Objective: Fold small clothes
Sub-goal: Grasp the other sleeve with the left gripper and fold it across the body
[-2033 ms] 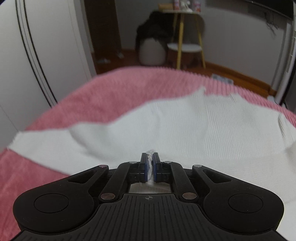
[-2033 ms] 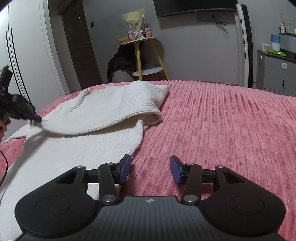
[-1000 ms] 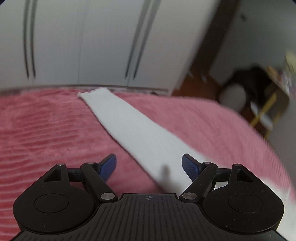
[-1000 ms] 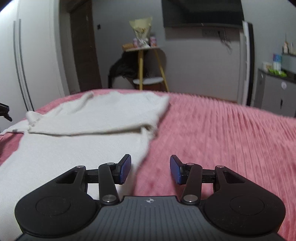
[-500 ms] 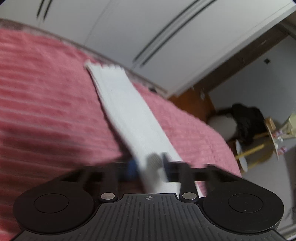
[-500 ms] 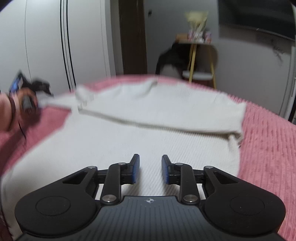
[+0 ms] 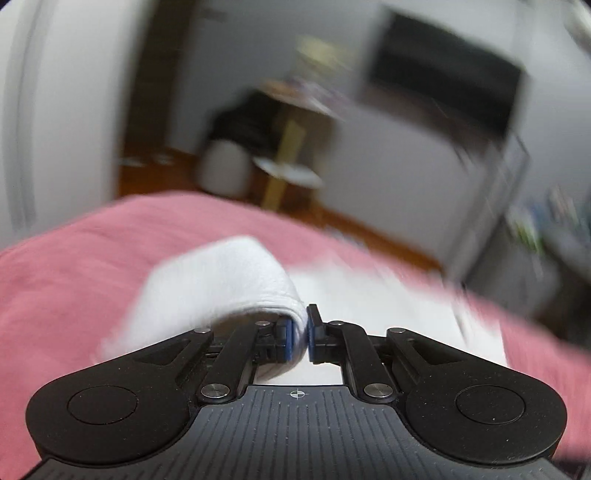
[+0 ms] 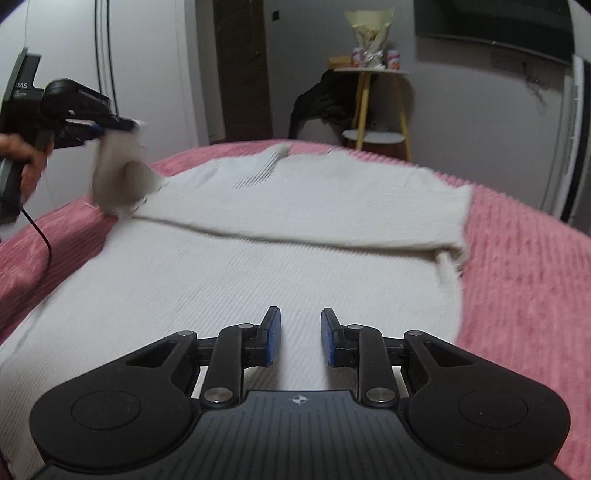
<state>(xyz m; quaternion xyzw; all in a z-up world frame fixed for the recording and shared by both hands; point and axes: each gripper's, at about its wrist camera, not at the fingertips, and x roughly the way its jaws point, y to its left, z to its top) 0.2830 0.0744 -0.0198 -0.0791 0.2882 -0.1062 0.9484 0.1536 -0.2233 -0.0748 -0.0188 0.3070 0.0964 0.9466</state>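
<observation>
A white knitted sweater (image 8: 258, 258) lies spread on the pink bed, with its far part folded over. My left gripper (image 7: 299, 334) is shut on the sweater's left sleeve (image 7: 221, 284) and holds it lifted above the bed. The right wrist view shows that gripper (image 8: 114, 127) at the far left, with the sleeve (image 8: 118, 177) hanging from it in a loop. My right gripper (image 8: 300, 338) is open and empty, low over the near part of the sweater.
The pink ribbed bedcover (image 8: 517, 277) reaches to the right and left of the sweater. Beyond the bed stand a yellow-legged side table (image 8: 373, 107) with dark clothes on it, a white wardrobe (image 8: 140, 74) and a wall-mounted TV (image 8: 498, 22).
My left gripper let go of the sweater, opened around the flat sleeve, then shut on it and lifted it. My right gripper moved left over the sweater and narrowed a little.
</observation>
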